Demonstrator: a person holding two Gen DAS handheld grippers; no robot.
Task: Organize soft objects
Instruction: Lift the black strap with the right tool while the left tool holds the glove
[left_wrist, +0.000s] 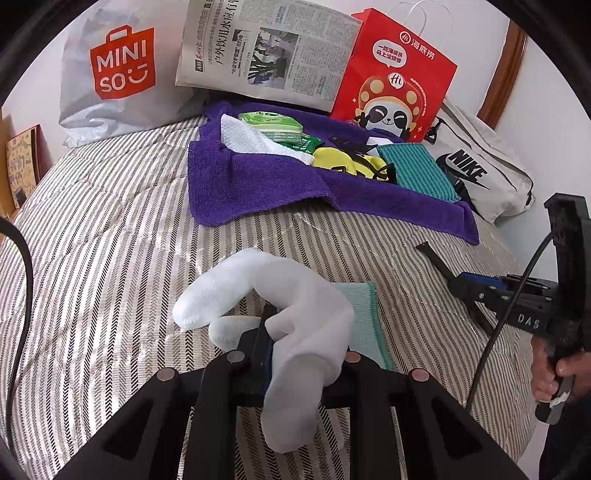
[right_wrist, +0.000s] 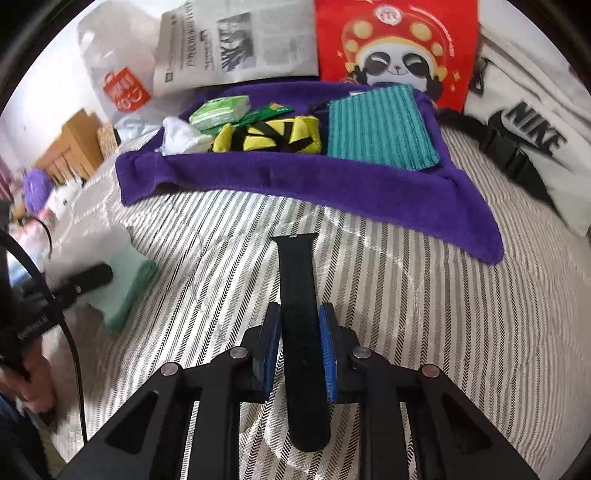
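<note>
My left gripper is shut on a white sock, which drapes over its fingers above the striped bed. A mint green cloth lies just behind the sock; it also shows in the right wrist view. My right gripper is shut on a black watch strap, held flat between its blue pads above the bed. The purple towel lies further back and holds a white cloth, green tissue packs, a yellow and black pouch and a teal striped cloth.
Behind the towel stand a Miniso bag, a newspaper, a red panda bag and a white Nike bag. My right gripper shows at the right of the left wrist view. The striped bedspread fills the foreground.
</note>
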